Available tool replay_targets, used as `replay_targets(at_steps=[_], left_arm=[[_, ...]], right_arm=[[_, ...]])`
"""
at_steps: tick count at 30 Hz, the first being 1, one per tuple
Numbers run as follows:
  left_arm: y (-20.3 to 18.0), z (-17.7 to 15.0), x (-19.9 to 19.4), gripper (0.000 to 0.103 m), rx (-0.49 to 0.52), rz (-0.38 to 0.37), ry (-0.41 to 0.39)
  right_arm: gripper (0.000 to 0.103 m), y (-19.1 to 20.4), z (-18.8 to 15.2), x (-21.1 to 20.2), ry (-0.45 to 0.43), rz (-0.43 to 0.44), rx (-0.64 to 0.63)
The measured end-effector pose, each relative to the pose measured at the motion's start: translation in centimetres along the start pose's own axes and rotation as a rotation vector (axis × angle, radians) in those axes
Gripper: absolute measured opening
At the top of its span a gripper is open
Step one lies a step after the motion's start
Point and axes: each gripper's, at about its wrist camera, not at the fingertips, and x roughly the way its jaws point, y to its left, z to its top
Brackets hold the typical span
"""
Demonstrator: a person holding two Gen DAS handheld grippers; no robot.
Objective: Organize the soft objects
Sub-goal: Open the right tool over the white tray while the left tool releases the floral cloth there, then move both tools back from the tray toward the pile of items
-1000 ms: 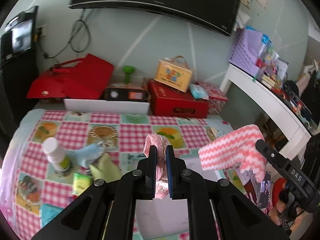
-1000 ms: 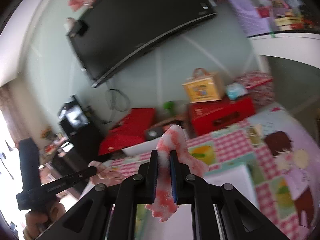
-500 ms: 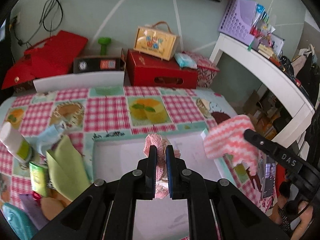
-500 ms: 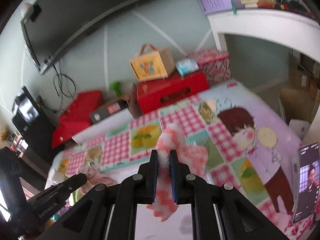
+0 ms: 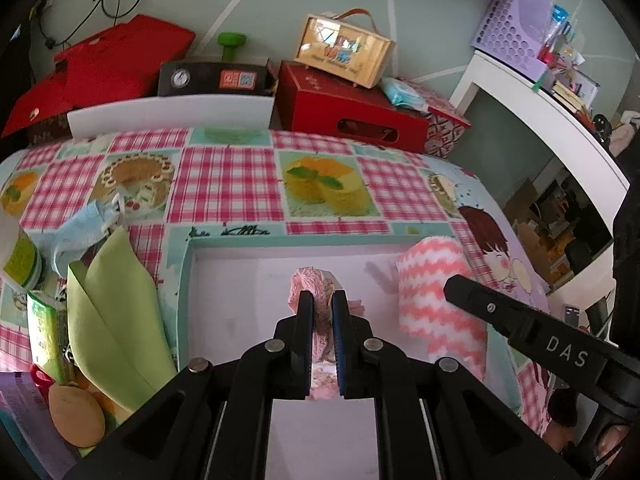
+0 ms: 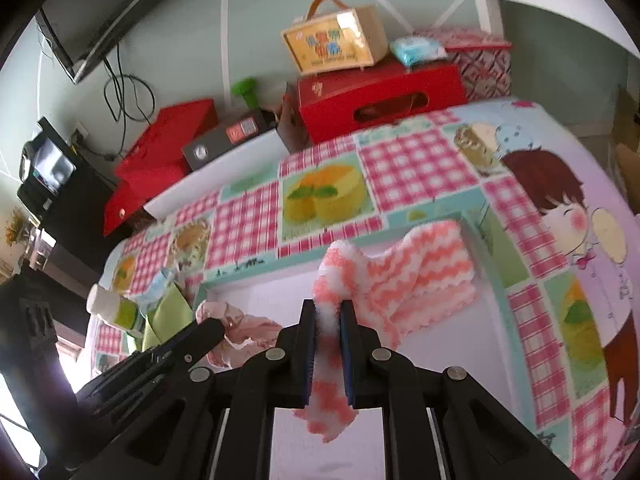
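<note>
Over the white tray (image 5: 240,280), the "DAS"-marked right tool (image 6: 324,312) pinches a pink-and-white zigzag cloth (image 6: 420,272).

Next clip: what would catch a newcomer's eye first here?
Probably the two cloths pinched in front of each camera: the left gripper is shut on a pale pink cloth, the right gripper on a pink-and-white zigzag towel. Both hang over the white tray with a teal rim, on the busy pink-checked tablecloth.
</note>
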Motion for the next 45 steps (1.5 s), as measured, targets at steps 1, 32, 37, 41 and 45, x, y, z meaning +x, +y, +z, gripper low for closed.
replay_targets(at_steps=[1,32,37,41,45], left_arm=[[0.2,-0.1,0.2,0.009,-0.004,0.000,0.003],[1.7,-0.7,-1.5,0.083,-0.017,0.082,-0.021],[2.7,-0.7,-1.8,0.089,-0.048,0.128,-0.034],[3.7,-1.0,-1.3,0.099,-0.065,0.187,-0.011],[4.6,-1.2,-1.2,0.099,-0.087,0.219,-0.004]], right_arm=[[0.012,-0.1,0.0,0.5,0.015,-0.007,0.001],[0.074,-1.0,0.2,-0.1,0.035,-0.254,-0.068],[0.100,-0.9,0.1,0.2,0.036,-0.281,-0.085],[0.103,-1.1,0.0,0.2,0.028,-0.322,-0.088],[0.103,-1.7,0.1,0.2,0.028,-0.342,-0.062]])
